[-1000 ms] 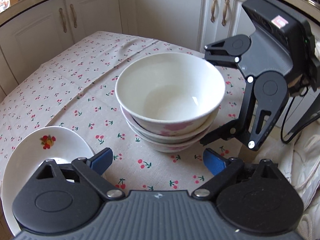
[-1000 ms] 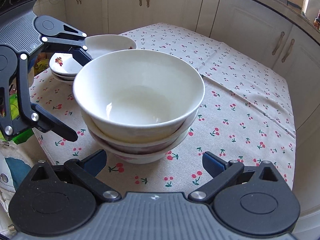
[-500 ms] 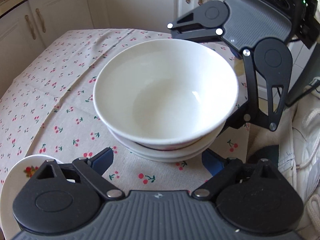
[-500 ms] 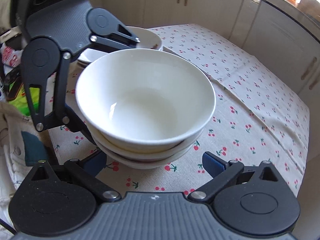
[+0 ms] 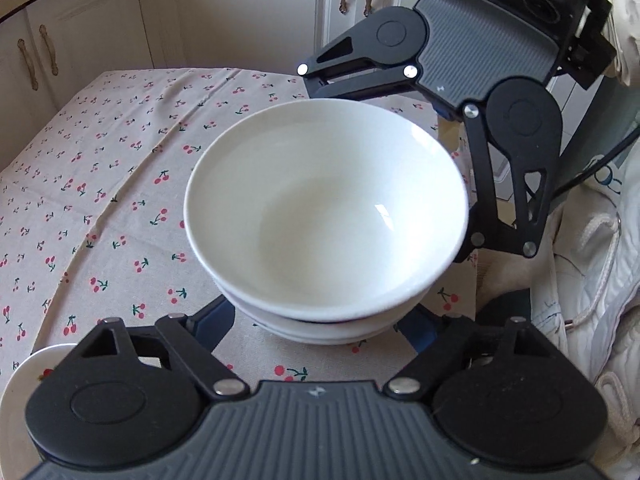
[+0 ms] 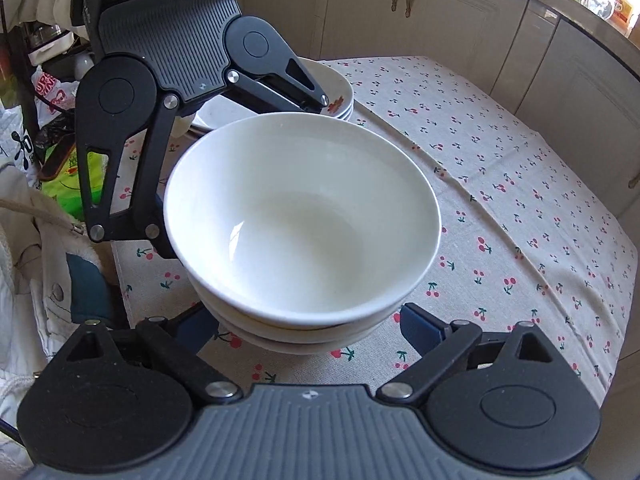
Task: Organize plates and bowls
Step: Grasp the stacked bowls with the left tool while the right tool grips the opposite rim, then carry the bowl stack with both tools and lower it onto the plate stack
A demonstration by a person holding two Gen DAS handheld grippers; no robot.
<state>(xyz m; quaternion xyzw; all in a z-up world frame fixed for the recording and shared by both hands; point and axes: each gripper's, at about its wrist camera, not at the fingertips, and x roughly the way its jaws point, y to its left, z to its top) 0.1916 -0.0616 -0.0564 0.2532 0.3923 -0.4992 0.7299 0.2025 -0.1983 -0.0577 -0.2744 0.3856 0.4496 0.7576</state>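
— Where's the stack of bowls (image 5: 326,216)?

— On the cherry-print surface (image 5: 100,208), between my two tongs. My left tongs (image 5: 320,324) have just been closing around its base. My right tongs (image 6: 312,328) straddle the other side, closing too. Whether either pair's pads press yet, I can't tell.

— And the plates (image 6: 336,96)?

— Stacked behind the bowls.

Left hand-held gripper (image 5: 320,326) angled down, jaws just been closing, right hand-held gripper (image 6: 308,326) opposite, likewise narrowing
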